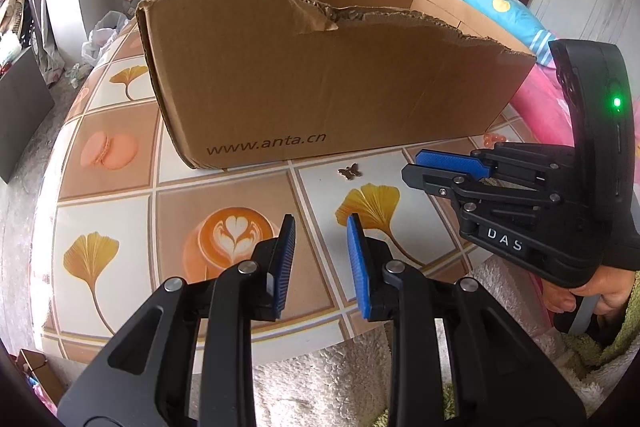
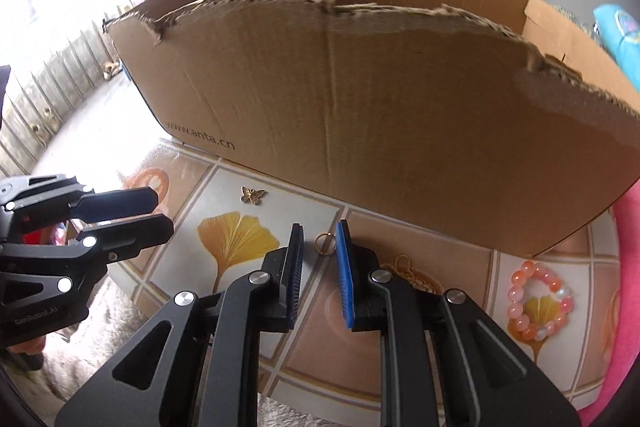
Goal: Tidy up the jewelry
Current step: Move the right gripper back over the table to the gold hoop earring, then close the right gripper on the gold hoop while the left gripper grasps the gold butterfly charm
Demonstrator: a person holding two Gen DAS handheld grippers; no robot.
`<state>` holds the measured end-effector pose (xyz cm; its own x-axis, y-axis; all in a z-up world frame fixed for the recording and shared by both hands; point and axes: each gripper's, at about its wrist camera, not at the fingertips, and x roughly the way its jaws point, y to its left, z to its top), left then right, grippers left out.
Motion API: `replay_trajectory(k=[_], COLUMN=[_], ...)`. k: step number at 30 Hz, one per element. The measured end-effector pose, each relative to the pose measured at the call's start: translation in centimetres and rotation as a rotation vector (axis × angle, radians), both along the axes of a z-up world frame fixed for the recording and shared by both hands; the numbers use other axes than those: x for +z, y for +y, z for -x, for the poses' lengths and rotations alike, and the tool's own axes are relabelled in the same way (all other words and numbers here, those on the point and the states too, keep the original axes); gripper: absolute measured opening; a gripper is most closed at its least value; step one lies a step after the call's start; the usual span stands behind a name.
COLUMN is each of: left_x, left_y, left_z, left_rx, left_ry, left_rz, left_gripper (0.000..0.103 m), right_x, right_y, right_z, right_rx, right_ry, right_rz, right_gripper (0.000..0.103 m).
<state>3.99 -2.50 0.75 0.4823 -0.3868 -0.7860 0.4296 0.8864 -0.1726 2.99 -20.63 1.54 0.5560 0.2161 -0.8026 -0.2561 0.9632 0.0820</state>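
Right claw [image 2: 319,241] stands narrow around a gold ring [image 2: 325,242] on the table [image 2: 160,163] before the cardboard box [image 2: 400,107]; pads apart from it. Left claw [image 1: 321,227] gapes partly, empty, near the butterfly charm [image 1: 349,171].

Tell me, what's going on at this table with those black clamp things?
A person is sorting jewelry with a hand-held gripper in each hand. The right gripper has its fingers around a small gold ring on the table, not yet pressing it. The left gripper hovers open and empty. A butterfly charm and bead bracelet lie before the box.
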Motion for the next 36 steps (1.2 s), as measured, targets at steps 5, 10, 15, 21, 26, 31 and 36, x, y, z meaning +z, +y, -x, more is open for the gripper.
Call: replay_trajectory(k=[5,10,15,21,26,31,36], left_x=[0.0,0.0,0.2,0.2,-0.7,-1.2,-1.2], left_y=[-0.1,-0.5,-1.6,-3.2,-4.2,-4.8,-5.5], left_z=[0.0,0.0,-0.7,-1.7,-2.0,-2.1,-2.0], left_rx=[0.000,-0.002,-0.021,-0.040,-0.028,0.001,0.005], left_ry=[-0.006,-0.019,-0.061,-0.098,-0.066,-0.078,-0.108], left_rz=[-0.004,-0.012,-0.012,0.009,0.001,-0.047,-0.093], left_gripper=[0.025,0.025,0.025,0.025,0.025,0.022,0.022], right_x=[0.1,0.1,-0.4,-0.5,-0.7,-0.9,-1.0], right_y=[0.1,-1.5,-3.4,-4.3,-4.9,-5.0,-4.7], right_z=[0.2,0.9,1.5,1.5,1.2,1.0,1.0], right_rx=[-0.009,-0.021,-0.035,-0.039,-0.044,-0.038,-0.037], right_ry=[0.010,0.032,0.049,0.056,0.057,0.054,0.054], right_rz=[-0.024,-0.081,-0.130,-0.158,-0.178,-0.179,-0.185], right_gripper=[0.011,0.010,0.010,0.010,0.010,0.010,0.010])
